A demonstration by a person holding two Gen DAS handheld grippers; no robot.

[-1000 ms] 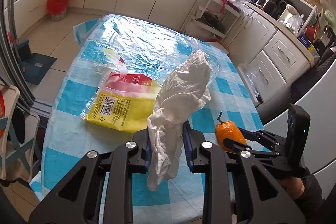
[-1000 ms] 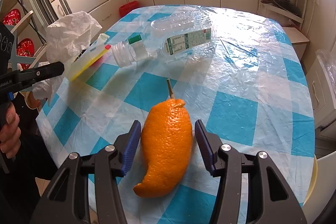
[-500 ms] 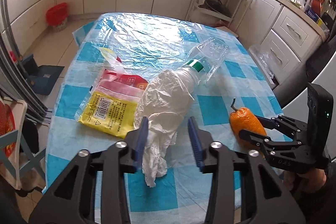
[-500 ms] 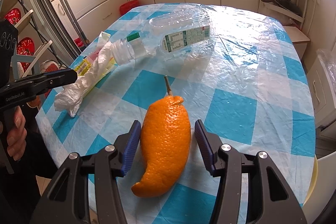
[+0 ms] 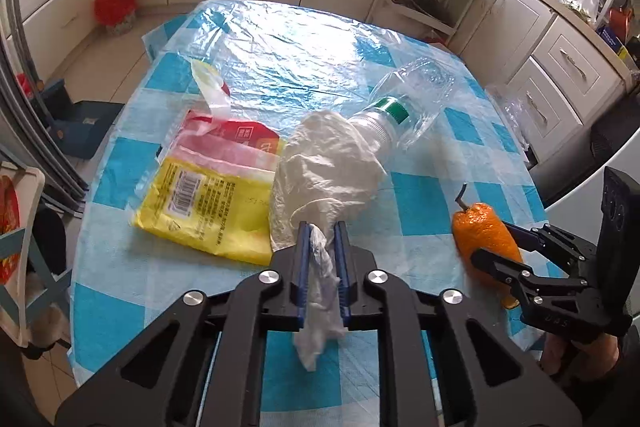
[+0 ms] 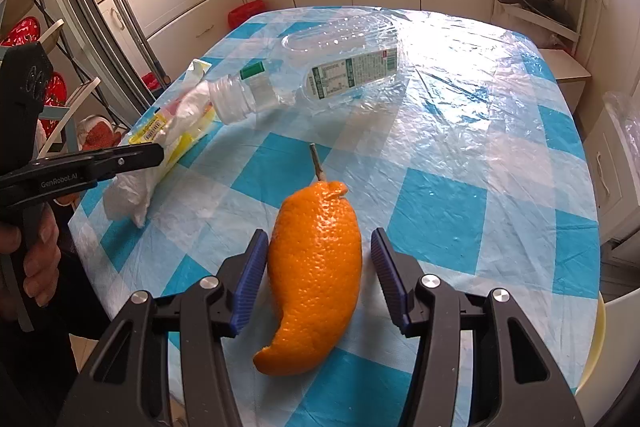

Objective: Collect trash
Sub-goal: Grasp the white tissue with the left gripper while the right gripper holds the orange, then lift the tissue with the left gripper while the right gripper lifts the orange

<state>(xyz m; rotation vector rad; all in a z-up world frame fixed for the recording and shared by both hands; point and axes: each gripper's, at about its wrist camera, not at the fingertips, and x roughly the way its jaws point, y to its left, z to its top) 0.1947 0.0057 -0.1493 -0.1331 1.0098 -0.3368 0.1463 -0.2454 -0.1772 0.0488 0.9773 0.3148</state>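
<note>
Straddling the orange peel (image 6: 316, 275), the right gripper (image 6: 318, 279) sits low over the near edge of the table (image 6: 500, 131), its two blue-padded fingers (image 6: 250, 283) spread wide, one on each side of the peel and neither seeming to touch it. The peel lies flat on the checked blue and white cloth, close to the near right corner. Its long axis runs almost straight along the gripper's reach, with the stem pointing away toward the table's far edge and the curled tip pointing back between the jaws. Closing across the narrow width looks like the natural next step, and little turning of the wrist seems needed. The left gripper (image 5: 322, 267) is clamped on the thin tail of a crumpled white plastic bag (image 5: 324, 171), whose bulk rests on the cloth just ahead of it near the middle of the near edge. From the left wrist view the peel lies well off to the right, far nearer the right hand's tool than the left. A crushed clear bottle (image 6: 320, 75) with a green cap ring lies on its side beyond the bag, toward the table's centre, its neck touching or nearly touching the bag. A yellow and red wrapper (image 5: 208, 195) lies flat toward the left edge, partly under the bag.
</note>
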